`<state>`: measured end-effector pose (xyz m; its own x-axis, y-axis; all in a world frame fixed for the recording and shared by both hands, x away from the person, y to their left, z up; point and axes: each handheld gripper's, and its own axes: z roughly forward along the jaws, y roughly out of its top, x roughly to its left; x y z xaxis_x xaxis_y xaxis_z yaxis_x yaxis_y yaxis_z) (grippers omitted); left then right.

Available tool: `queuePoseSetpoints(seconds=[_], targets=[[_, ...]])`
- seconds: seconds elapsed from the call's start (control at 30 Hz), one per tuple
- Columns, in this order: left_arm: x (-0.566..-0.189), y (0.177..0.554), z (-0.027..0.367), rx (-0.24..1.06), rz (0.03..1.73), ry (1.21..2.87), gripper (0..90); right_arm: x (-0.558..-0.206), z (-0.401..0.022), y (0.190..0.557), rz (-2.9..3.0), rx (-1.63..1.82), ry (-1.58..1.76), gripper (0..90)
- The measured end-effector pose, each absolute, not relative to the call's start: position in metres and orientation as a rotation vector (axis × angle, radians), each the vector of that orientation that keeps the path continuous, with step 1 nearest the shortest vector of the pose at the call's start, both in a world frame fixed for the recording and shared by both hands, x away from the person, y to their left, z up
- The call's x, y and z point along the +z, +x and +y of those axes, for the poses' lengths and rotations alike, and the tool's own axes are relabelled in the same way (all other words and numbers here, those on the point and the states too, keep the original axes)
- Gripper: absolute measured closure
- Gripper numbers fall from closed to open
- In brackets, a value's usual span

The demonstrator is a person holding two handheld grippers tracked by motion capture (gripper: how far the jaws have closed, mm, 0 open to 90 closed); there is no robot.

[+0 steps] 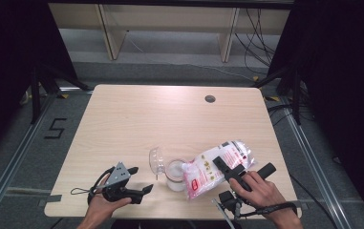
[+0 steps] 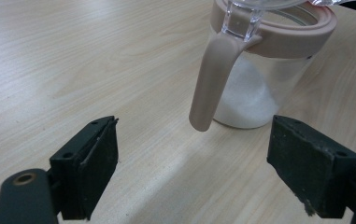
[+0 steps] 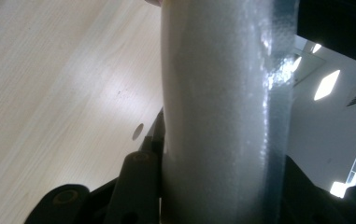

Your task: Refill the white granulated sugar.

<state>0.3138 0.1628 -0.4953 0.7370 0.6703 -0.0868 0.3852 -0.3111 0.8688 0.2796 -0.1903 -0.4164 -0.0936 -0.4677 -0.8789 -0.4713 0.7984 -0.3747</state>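
While the right gripper [image 1: 227,168] clamps the bag [image 1: 218,167] of white grains across its middle, the bag lies tilted with its open corner over the mouth of the jar [image 1: 175,174]. In the right gripper view the bag [image 3: 217,116] fills the gap between the jaws, pads pressed on both sides. The jar stands near the front edge of the tabletop [image 1: 170,119], right of centre, touching the bag's lower end; its clear lid [image 1: 157,160] is flipped open to the left. White grains sit in its bottom. The left gripper [image 1: 136,179] rests near the front left corner, jaws wide apart and holding nothing. In the left gripper view the jar [image 2: 264,70] stands just beyond the jaws, its beige latch [image 2: 213,79] hanging down toward them, apart from both pads.
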Motion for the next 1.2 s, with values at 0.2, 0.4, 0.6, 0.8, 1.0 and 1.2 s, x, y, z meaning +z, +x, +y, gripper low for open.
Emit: queuePoseSetpoints(seconds=[0.2, 0.4, 0.6, 0.8, 1.0, 1.2], targets=[[-0.4952, 0.3140, 0.1630, 0.356, 0.802, 1.936, 16.1, -0.4167, -0.1900, 0.2793, 1.722, 0.000, -0.737, 70.6], [-0.4952, 0.3142, 0.1629, 0.357, 0.802, 1.936, 16.0, -0.4163, -0.1897, 0.2790, 1.718, -0.008, -0.747, 70.7], [-0.4956, 0.3141, 0.1626, 0.357, 0.807, 1.930, 16.1, -0.4151, -0.1891, 0.2781, 1.715, -0.015, -0.748, 70.7], [-0.4955, 0.3140, 0.1623, 0.354, 0.805, 1.928, 16.1, -0.4145, -0.1885, 0.2774, 1.702, -0.023, -0.763, 70.8], [-0.4950, 0.3136, 0.1627, 0.361, 0.802, 1.941, 16.1, -0.4155, -0.1880, 0.2768, 1.703, -0.022, -0.762, 71.0], [-0.4956, 0.3141, 0.1626, 0.354, 0.803, 1.937, 16.1, -0.4138, -0.1881, 0.2764, 1.701, -0.012, -0.761, 71.2]])
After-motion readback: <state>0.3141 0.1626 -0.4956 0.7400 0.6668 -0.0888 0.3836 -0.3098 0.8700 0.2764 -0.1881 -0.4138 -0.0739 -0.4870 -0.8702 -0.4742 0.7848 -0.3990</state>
